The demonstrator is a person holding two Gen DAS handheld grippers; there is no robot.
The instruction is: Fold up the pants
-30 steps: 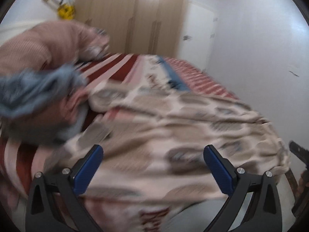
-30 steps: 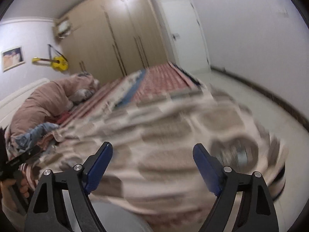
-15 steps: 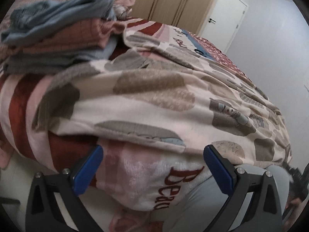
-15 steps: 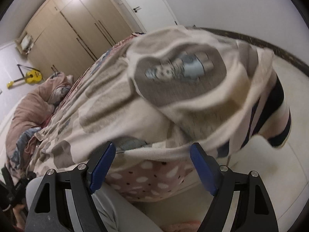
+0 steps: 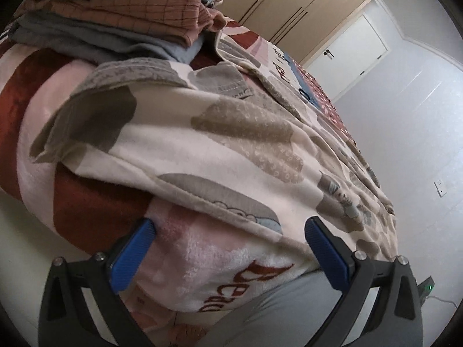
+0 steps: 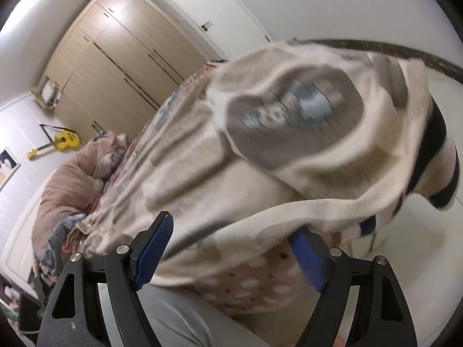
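The soft cream fleece pants with grey cloud patches (image 5: 231, 133) lie spread along the bed (image 5: 26, 92), light and floppy. Best taken at the near hem edge. Left tool (image 5: 228, 254) and right tool (image 6: 228, 257) gape wide, empty.

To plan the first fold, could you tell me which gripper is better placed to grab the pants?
Probably the right gripper: the pants edge droops between its open jaws. The left gripper faces blanket.

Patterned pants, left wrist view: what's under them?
The patterned pants lie on a red and pink striped blanket draped over the bed edge. Whatever lies beneath their middle is covered.
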